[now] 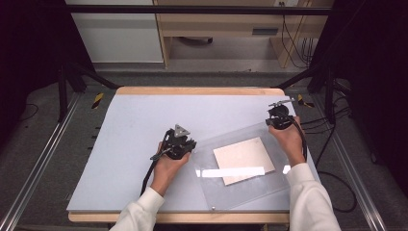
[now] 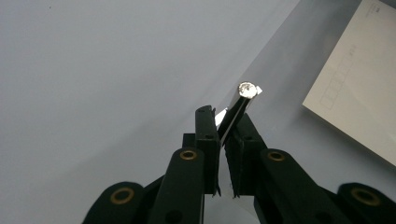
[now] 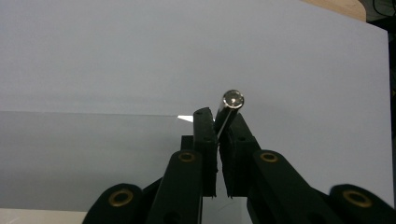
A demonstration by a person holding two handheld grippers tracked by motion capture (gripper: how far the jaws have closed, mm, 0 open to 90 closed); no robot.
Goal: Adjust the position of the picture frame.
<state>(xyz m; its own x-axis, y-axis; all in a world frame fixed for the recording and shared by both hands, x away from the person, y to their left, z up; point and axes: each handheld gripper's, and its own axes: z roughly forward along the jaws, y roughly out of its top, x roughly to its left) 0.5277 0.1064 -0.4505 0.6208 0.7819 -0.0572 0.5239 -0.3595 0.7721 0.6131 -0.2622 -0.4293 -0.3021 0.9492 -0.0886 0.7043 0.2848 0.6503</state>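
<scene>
A clear plastic plate (image 1: pixel 250 190) lies slanted on the right half of the table, with a pale card (image 1: pixel 243 160) under or inside it. My left gripper (image 1: pixel 182 144) is shut on the plate's near-left corner. In the left gripper view the jaws (image 2: pixel 224 119) pinch the plate's edge just below a round metal stud (image 2: pixel 247 88), and the card (image 2: pixel 359 84) lies to the right. My right gripper (image 1: pixel 279 118) is shut on the far-right corner. In the right gripper view its jaws (image 3: pixel 220 119) clamp the edge below another stud (image 3: pixel 233 99), and the plate (image 3: pixel 70 154) stretches away to the left.
A pale grey mat (image 1: pixel 134 125) covers the wooden table (image 1: pixel 192 91). Black frame legs (image 1: pixel 62 91) stand at both far corners. Cables (image 1: pixel 337 144) trail on the floor to the right. A wooden cabinet (image 1: pixel 216 24) stands behind the table.
</scene>
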